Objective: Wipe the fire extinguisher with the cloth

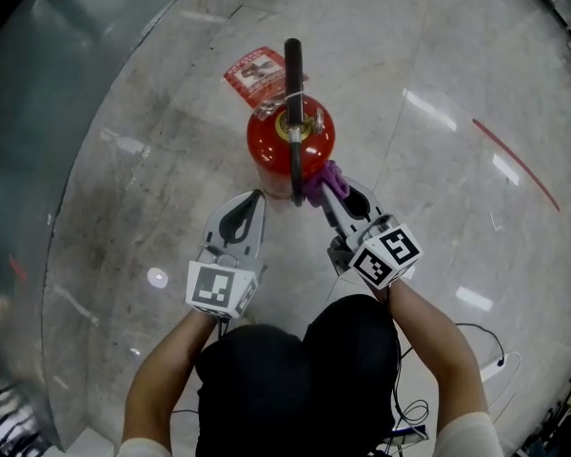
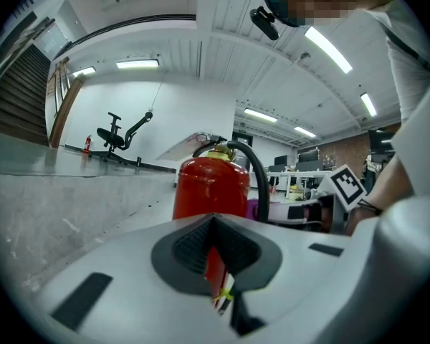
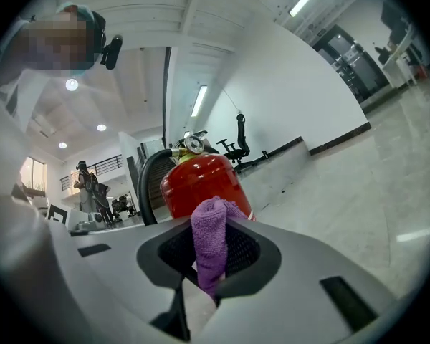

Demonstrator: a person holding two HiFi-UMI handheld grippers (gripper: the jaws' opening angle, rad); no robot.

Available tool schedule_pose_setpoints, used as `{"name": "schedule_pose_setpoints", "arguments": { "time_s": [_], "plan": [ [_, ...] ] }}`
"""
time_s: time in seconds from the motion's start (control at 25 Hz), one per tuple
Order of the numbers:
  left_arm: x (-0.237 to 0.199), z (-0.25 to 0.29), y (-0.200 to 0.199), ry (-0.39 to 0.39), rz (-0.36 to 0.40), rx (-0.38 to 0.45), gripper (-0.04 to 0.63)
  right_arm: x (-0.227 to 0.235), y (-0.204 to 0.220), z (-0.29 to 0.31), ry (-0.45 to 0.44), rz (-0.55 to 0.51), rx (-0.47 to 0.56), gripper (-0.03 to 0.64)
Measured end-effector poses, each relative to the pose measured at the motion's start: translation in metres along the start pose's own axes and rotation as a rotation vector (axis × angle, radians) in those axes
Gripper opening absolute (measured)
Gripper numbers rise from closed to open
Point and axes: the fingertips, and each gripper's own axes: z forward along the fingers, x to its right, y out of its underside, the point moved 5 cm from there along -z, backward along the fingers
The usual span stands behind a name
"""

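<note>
Your right tongs (image 1: 327,188) hold the purple cloth (image 1: 320,179) at the extinguisher (image 1: 287,146).

The right tongs are closed on the cloth. It sticks out between the jaws and seems to touch the near side of the red extinguisher, just beside the black hose (image 1: 294,165). The extinguisher stands upright on the pale floor (image 1: 438,160), in front of you. Your left tongs (image 1: 258,198) are closed too, with nothing between the jaws. Their tips are just beside the extinguisher, on the other side of the hose. A red and white card (image 1: 255,70) is on the floor behind the extinguisher.
</note>
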Motion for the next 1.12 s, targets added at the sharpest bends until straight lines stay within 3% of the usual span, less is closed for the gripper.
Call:
{"name": "schedule_pose_setpoints", "arguments": {
  "time_s": [0.24, 0.92, 1.12],
  "plan": [
    [0.003, 0.002, -0.011, 0.031, 0.023, 0.014, -0.002, -0.01, -0.023, -0.003, -0.003, -0.032, 0.024, 0.069],
    [0.002, -0.004, -0.032, 0.045, 0.049, 0.018, -0.002, -0.043, -0.077, 0.002, -0.09, 0.008, 0.091, 0.069],
    [0.003, -0.004, -0.049, 0.066, 0.065, 0.023, -0.002, -0.046, -0.095, 0.006, -0.096, 0.139, 0.146, 0.069]
  ]
}}
